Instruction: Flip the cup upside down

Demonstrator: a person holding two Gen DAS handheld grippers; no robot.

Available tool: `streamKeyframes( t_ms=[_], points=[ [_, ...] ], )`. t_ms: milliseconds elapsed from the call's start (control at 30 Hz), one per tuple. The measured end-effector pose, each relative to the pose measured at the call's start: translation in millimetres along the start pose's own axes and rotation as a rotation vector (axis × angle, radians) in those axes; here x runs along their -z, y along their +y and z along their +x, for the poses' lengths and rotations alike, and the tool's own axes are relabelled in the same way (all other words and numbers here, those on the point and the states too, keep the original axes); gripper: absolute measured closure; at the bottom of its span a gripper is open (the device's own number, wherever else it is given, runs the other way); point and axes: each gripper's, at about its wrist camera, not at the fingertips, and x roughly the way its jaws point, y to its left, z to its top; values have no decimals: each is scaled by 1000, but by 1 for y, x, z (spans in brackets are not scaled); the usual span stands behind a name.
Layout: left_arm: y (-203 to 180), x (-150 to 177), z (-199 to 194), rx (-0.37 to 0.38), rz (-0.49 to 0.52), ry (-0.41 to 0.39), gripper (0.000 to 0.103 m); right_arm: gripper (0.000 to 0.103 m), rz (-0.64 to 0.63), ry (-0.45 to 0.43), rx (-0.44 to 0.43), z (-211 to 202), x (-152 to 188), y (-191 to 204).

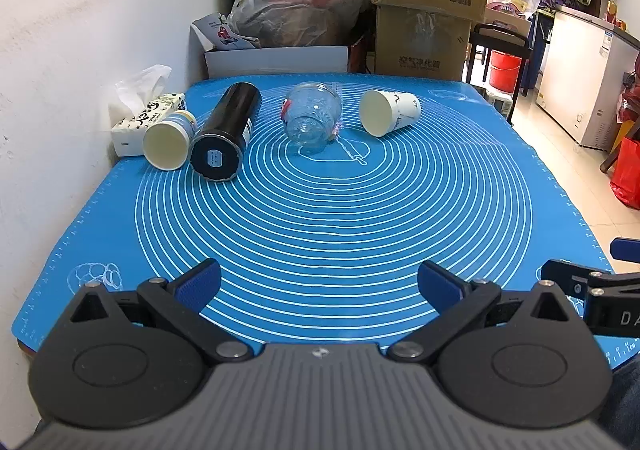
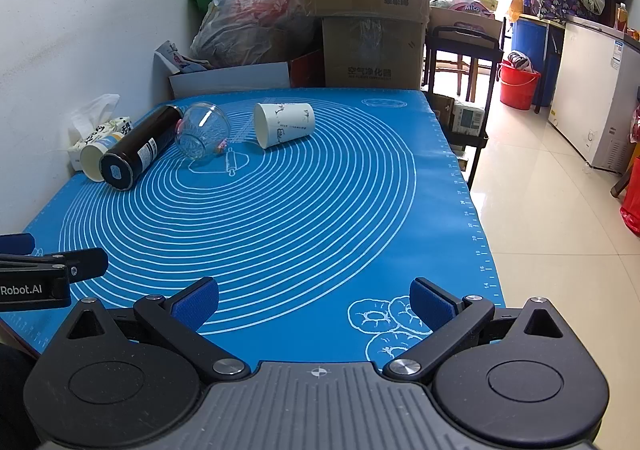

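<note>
Several cups lie on their sides at the far end of the blue mat (image 1: 320, 218). A white paper cup with a marble print (image 1: 390, 112) (image 2: 285, 123) lies at the right. A clear plastic cup (image 1: 313, 118) (image 2: 203, 130) lies in the middle. A black tumbler (image 1: 226, 134) (image 2: 138, 148) and a small paper cup (image 1: 170, 140) (image 2: 94, 160) lie at the left. My left gripper (image 1: 318, 288) is open and empty over the mat's near edge. My right gripper (image 2: 314, 302) is open and empty, to the right of the left one.
A tissue pack (image 1: 144, 114) sits against the white wall at the far left. Cardboard boxes (image 1: 428, 2) and stuffed bags (image 1: 296, 6) stand behind the table. The table's right edge drops to a tiled floor (image 2: 560, 210) with a red bucket (image 2: 518, 84).
</note>
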Motion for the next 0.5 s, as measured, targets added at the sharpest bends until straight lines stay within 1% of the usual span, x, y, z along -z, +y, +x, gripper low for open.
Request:
streamKeyframes(
  t_ms=[500],
  points=[
    [-2,3,3,2,6,12,0,0,-1,1,-1,-1,2,-1]
  ],
)
